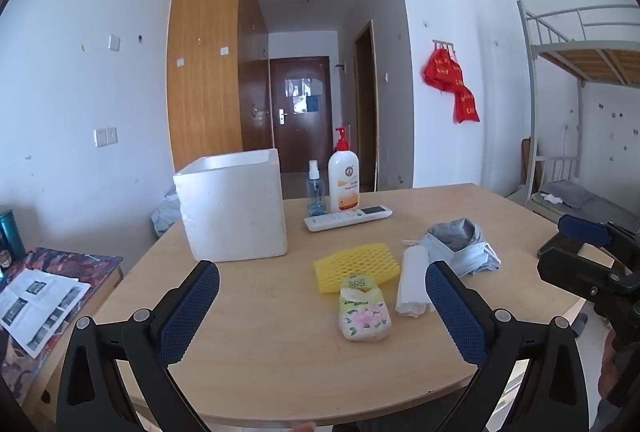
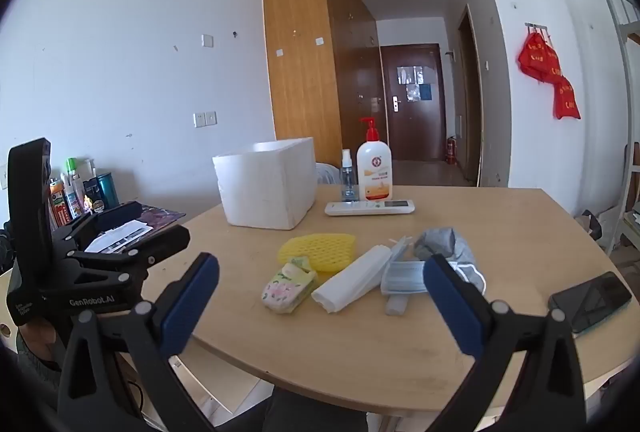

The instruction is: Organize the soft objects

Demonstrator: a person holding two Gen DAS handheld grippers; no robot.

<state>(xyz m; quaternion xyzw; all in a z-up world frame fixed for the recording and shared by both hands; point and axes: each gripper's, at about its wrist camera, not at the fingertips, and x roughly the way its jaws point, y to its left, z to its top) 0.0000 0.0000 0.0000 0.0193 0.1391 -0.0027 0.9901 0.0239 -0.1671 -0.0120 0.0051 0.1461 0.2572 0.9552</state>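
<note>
Bare wood table (image 2: 360,344) edge nearest, foam box (image 2: 266,188) farther back.

Left gripper (image 1: 322,306): jaws spread wide, nothing between blue pads, tilted slightly downward. Right gripper (image 2: 320,302): same pose, jaws wide, empty, slight downward tilt. Both side by side, apart, neither touching anything.

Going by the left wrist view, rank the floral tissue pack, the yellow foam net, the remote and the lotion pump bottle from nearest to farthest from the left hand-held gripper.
1. Floral tissue pack, just ahead of the left hand-held gripper, slightly right.
2. Yellow foam net, directly behind the pack.
3. Remote, mid-table, lying crosswise.
4. Lotion pump bottle, upright just behind the remote.
</note>
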